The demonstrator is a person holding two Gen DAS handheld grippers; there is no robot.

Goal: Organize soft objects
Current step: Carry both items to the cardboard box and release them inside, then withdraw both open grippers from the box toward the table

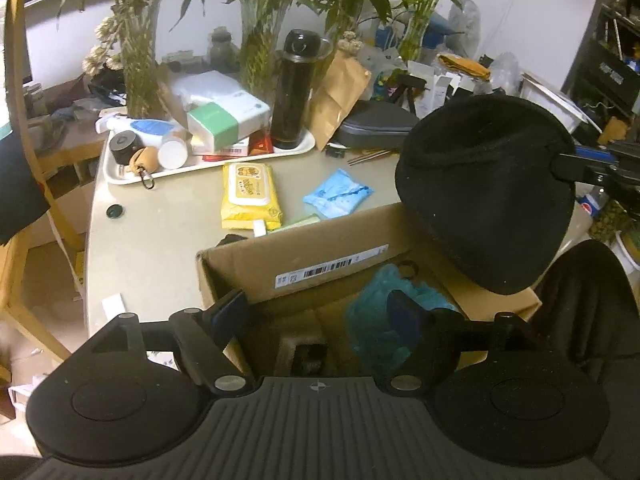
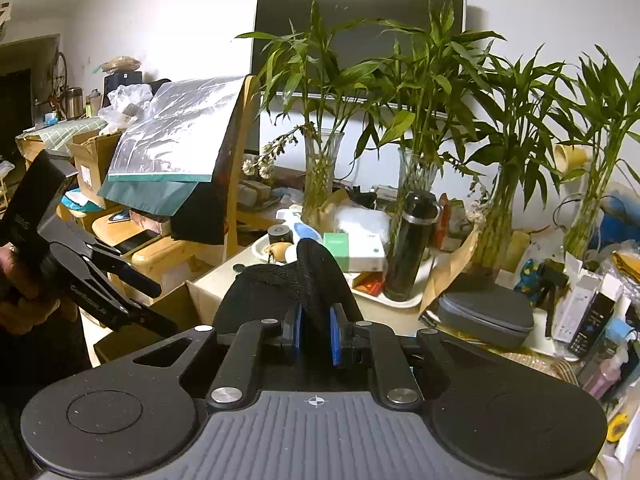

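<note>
One black hat (image 1: 486,196) to go — over the cardboard box (image 1: 304,256).
My right hand-held gripper (image 2: 316,334) pinches its fabric; my left hand-held gripper (image 1: 320,312) gapes wide, empty, just below-left of it — nearer the box.

Your right gripper (image 2: 315,334) is black with blue pads on its fingers (image 2: 335,336), and the knit hat (image 1: 486,196) in them is plain black. The left gripper (image 1: 320,312) shows the same black and blue. The cardboard box (image 1: 304,256) is brown with a white barcode label; the crumpled thing inside (image 1: 384,320) looks teal, though it is blurred. On the pale beige desk (image 1: 160,240) lie a yellow wipes pack (image 1: 249,196) and a light blue packet (image 1: 338,193). The flask (image 1: 292,92) is black, on a white tray (image 1: 120,172).
</note>
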